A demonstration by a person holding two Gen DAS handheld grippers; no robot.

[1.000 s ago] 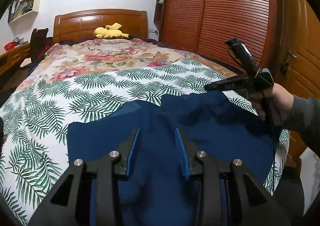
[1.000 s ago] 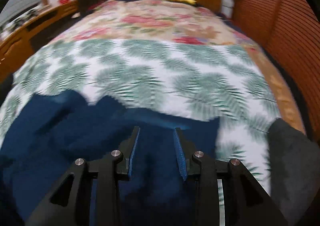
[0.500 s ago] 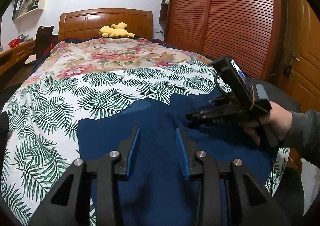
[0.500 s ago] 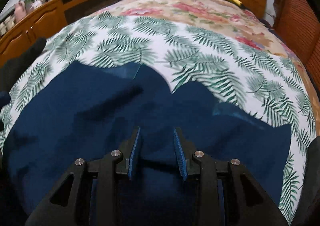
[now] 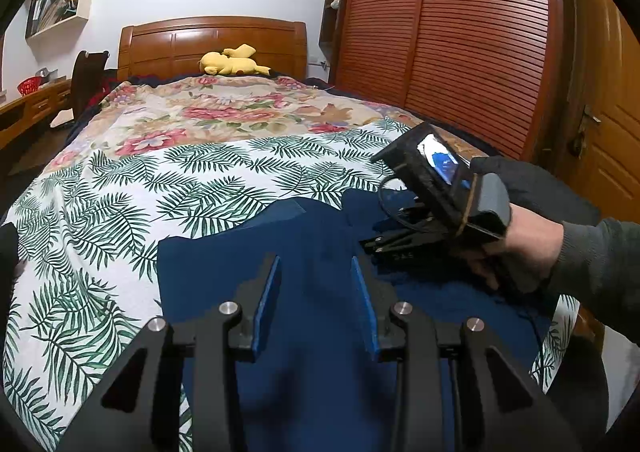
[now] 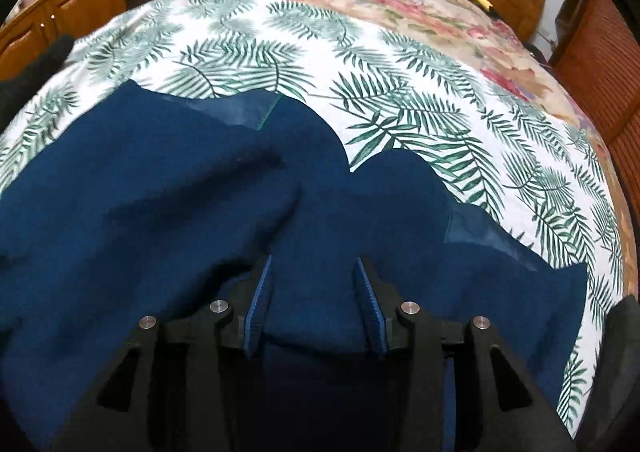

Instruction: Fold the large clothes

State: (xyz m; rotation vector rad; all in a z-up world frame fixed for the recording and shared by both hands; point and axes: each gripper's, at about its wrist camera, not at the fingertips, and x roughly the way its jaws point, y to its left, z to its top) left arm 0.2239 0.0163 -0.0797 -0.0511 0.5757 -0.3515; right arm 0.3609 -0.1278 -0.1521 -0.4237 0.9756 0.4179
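Garment [image 5: 320, 252] on bedspread [image 5: 160, 180], plush toy [image 5: 232, 60] behind, wardrobe [image 5: 460, 40] right

Right gripper [image 6: 314, 292] opening, left gripper [image 5: 316, 304] parted.

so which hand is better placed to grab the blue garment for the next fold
Right, probably. The right tool is down on the garment, its jaws opening with blue cloth bunched between them. The left tool hangs above flat cloth, gripping nothing.

right tool [image 6: 314, 292] opening over blue garment [image 6: 160, 192]; bedspread [image 6: 400, 64] beyond
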